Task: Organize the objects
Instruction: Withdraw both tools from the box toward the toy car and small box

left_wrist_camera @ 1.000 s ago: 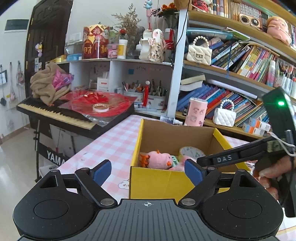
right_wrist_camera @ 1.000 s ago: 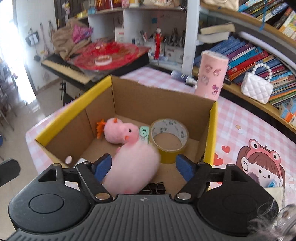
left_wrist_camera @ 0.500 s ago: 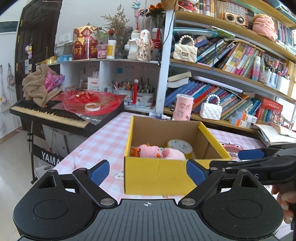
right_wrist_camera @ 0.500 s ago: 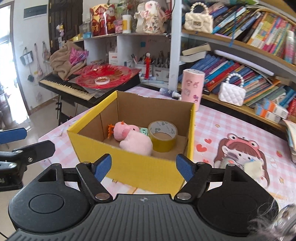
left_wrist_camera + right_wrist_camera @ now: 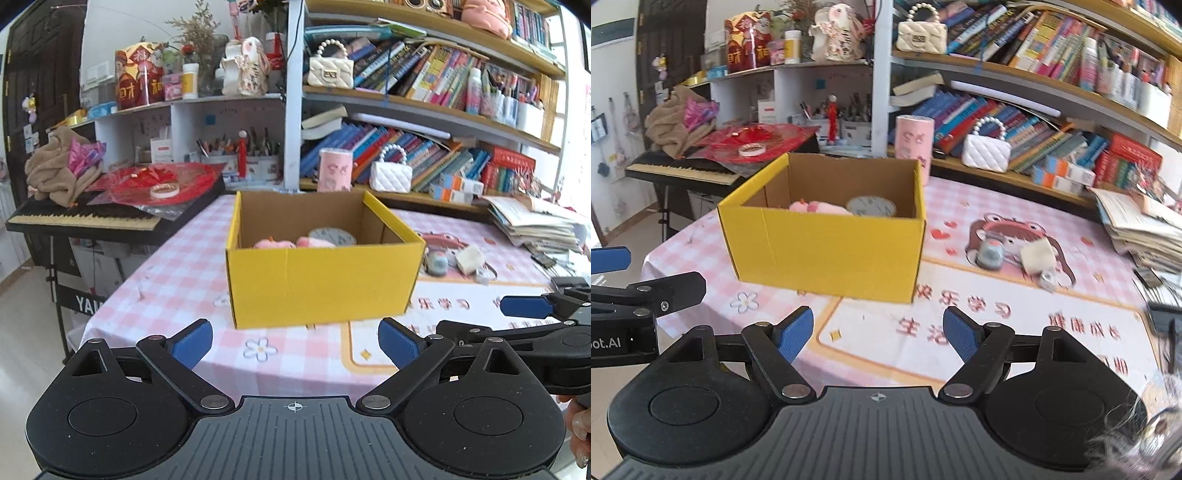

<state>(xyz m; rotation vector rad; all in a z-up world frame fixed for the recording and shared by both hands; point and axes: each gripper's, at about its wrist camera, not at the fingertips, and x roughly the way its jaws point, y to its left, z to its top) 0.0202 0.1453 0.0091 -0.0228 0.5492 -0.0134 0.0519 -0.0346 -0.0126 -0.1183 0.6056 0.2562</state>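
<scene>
One yellow cardboard box point(image 5: 321, 284) stands on the pink checked tabletop point(image 5: 177, 280), open at the top. Inside it: two pink plush toys point(image 5: 816, 207) lying side by side and one roll of tape point(image 5: 871, 206) against the far right corner; anything lower in the box is hidden by the front wall. Three small items lie loose on the tabletop to the right of the box: one grey rounded piece point(image 5: 990, 254), one pale block point(image 5: 1038, 256), one small grey bit point(image 5: 1048, 280), grouped near each other on the cartoon print. Left gripper point(image 5: 295, 341): jaws opening, nothing between them; the box sits ahead of them, well apart. Right gripper point(image 5: 878, 334): jaws apart and empty; the box is ahead and slightly left, the three loose items ahead to the right, none touching the jaws. Each gripper shows at the edge of the other's view.
</scene>
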